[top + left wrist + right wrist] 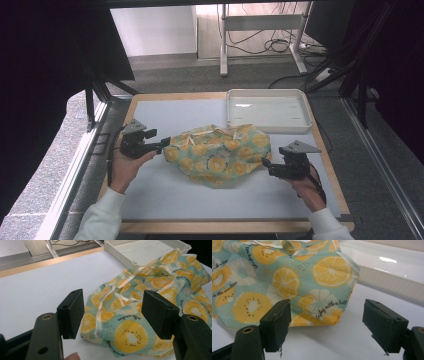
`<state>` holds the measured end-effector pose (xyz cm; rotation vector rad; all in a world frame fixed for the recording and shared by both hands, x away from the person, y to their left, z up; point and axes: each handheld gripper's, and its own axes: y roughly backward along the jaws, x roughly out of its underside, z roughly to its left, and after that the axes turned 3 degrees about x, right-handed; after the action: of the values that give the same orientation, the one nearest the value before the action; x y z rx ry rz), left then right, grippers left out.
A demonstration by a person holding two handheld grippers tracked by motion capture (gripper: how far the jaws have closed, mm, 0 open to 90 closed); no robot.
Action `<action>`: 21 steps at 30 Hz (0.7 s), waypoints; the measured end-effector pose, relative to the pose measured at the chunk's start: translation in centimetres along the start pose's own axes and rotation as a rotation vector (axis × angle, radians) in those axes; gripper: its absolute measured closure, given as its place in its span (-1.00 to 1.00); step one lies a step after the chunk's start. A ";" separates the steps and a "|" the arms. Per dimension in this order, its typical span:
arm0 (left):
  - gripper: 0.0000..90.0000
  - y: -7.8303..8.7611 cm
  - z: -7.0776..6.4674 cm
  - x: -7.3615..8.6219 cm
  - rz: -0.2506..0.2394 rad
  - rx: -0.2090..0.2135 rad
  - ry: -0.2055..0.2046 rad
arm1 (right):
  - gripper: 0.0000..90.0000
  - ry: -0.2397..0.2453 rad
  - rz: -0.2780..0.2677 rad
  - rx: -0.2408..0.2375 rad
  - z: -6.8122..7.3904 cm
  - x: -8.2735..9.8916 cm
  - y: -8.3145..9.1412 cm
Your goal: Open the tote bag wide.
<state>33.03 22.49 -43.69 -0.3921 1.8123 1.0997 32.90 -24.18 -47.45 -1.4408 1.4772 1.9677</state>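
Observation:
A crumpled teal cloth [220, 155] printed with orange and lemon slices lies in the middle of the white table mat [180, 195]. My left gripper [166, 144] is at the cloth's left edge. In the left gripper view its jaws [113, 312] stand open, with the cloth [130, 335] and its pale ribbon ties [100, 315] just ahead between them, and the pads are not pressing on it. My right gripper [266, 164] is at the cloth's right edge. In the right gripper view it [327, 325] is open, and a corner of the cloth [287, 277] lies just beyond the gap.
A white plastic tray [230, 107] sits at the back right of the table, just behind the cloth, and is also in the left gripper view [140, 250] and the right gripper view [387, 277]. A wooden rim [170, 95] borders the mat. Bare mat lies in front.

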 end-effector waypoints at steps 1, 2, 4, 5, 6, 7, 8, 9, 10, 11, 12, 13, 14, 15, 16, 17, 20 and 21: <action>-0.21 0.0 0.0 -0.1 -0.001 -0.009 -0.003 | -0.49 0.000 0.000 0.000 0.0 0.0 0.0; -0.20 0.1 0.0 -0.2 0.000 -0.011 -0.004 | -0.49 -0.001 -0.001 -0.001 0.1 0.0 0.0; -0.19 0.1 0.0 -0.4 -0.001 -0.005 -0.004 | -0.49 -0.009 -0.003 -0.009 0.1 -0.1 0.0; -0.19 0.1 0.0 -0.5 -0.002 -0.004 -0.004 | -0.49 -0.010 -0.003 -0.010 0.0 -0.1 0.1; -0.18 0.0 0.0 -0.6 0.001 -0.001 -0.003 | -0.49 -0.011 -0.003 -0.009 0.0 -0.1 0.1; -0.18 -0.1 0.0 -0.7 0.002 0.003 -0.003 | -0.49 -0.012 -0.003 -0.009 0.0 -0.1 0.1; -0.18 -0.3 0.0 -0.8 0.006 0.010 -0.001 | -0.49 -0.014 -0.002 -0.009 0.0 -0.1 0.1; -0.19 -0.5 0.0 -0.9 0.007 0.013 -0.001 | -0.49 -0.013 -0.002 -0.008 0.0 -0.1 0.1; -0.18 -0.8 0.1 -1.0 0.014 0.020 -0.001 | -0.50 -0.012 -0.001 -0.007 0.0 -0.1 0.1; -0.18 -1.0 0.1 -1.1 0.015 0.025 0.000 | -0.50 -0.012 -0.002 -0.005 0.0 -0.1 0.1; -0.18 -1.2 0.2 -1.1 0.022 0.031 0.001 | -0.50 -0.012 -0.002 -0.005 0.0 -0.1 0.1; -0.18 -1.5 0.3 -1.2 0.033 0.036 -0.001 | -0.50 -0.011 -0.002 -0.005 0.0 0.0 0.1; -0.17 -1.8 0.3 -1.3 0.039 0.041 -0.003 | -0.50 -0.009 0.001 -0.004 0.0 0.0 0.1; -0.16 -2.0 0.4 -1.3 0.044 0.047 -0.004 | -0.50 -0.009 0.002 -0.004 0.0 0.0 0.1; -0.16 -2.2 0.4 -1.4 0.051 0.054 -0.006 | -0.50 -0.008 0.002 -0.003 0.0 0.0 0.0; -0.16 -2.4 0.5 -1.5 0.057 0.061 -0.010 | -0.50 -0.007 0.003 -0.003 -0.1 0.0 0.0; -0.16 -2.7 0.6 -1.6 0.068 0.065 -0.018 | -0.50 -0.005 0.006 0.001 -0.1 0.1 0.0; -0.16 -2.8 0.7 -1.6 0.071 0.069 -0.019 | -0.50 -0.006 0.005 0.003 -0.1 0.0 0.0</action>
<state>36.08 21.22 -43.86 -0.2776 1.8544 1.0819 32.89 -24.29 -47.46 -1.4296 1.4819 1.9710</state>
